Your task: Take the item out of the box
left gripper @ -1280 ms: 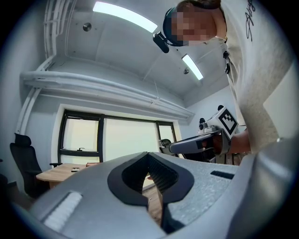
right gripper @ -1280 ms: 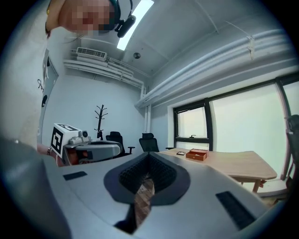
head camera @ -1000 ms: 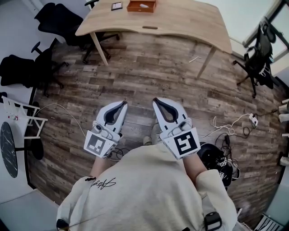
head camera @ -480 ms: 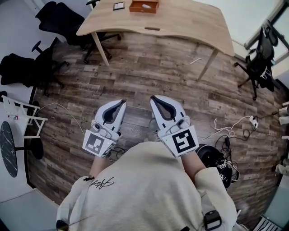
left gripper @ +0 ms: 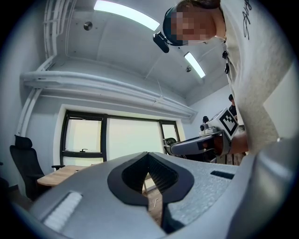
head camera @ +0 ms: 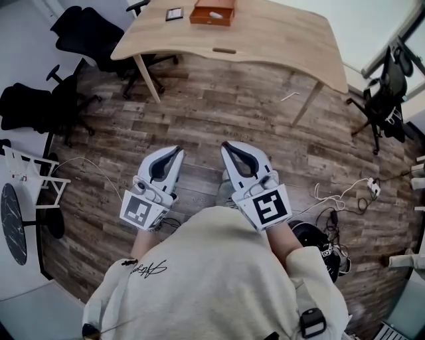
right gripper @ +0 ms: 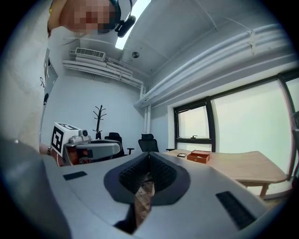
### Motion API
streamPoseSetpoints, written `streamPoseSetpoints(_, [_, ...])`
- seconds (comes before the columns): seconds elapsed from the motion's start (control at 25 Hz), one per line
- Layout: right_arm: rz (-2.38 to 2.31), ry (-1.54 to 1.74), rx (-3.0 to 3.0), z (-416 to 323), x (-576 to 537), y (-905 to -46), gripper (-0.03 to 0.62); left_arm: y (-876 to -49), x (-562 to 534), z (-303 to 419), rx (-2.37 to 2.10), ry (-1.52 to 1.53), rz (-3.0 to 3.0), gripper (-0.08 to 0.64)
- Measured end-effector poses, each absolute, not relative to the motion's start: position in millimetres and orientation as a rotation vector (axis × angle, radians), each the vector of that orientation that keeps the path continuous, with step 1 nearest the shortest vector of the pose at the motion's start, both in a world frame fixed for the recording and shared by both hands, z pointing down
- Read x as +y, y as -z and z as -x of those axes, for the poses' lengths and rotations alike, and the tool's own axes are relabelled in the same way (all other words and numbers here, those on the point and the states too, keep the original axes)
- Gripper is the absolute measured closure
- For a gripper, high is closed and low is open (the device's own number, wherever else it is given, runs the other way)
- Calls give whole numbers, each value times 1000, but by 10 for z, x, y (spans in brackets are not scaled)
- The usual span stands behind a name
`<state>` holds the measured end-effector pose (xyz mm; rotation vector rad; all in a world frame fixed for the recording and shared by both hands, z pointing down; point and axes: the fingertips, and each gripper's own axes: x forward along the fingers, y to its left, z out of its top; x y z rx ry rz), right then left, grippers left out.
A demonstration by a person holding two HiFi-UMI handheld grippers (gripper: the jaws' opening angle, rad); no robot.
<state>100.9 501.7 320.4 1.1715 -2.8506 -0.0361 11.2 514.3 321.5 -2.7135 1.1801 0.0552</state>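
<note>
You held two tools side by side near your waist: the left hand-held gripper (head camera: 178, 151) and the right hand-held gripper (head camera: 226, 145). Each had its jaws together, with nothing between them. Far off, one orange box (head camera: 211, 21) sat on the tabletop (head camera: 279, 40) with one white item (head camera: 216, 14) inside it. One small dark flat object (head camera: 174, 14) lay just left of it.

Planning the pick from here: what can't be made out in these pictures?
Item: head view, a pale speck in the box, too small to identify.
Box inside: right gripper view, its near wall hides it.
Dark flat thing beside box: head view, too small to name.
</note>
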Motion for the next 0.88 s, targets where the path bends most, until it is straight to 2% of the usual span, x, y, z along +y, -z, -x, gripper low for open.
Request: streamPoseSetpoints(0.88, [-1123,14,-2878,-1040,3602,-3148,583,-3176,3782,-169,1215,-43,2698,557])
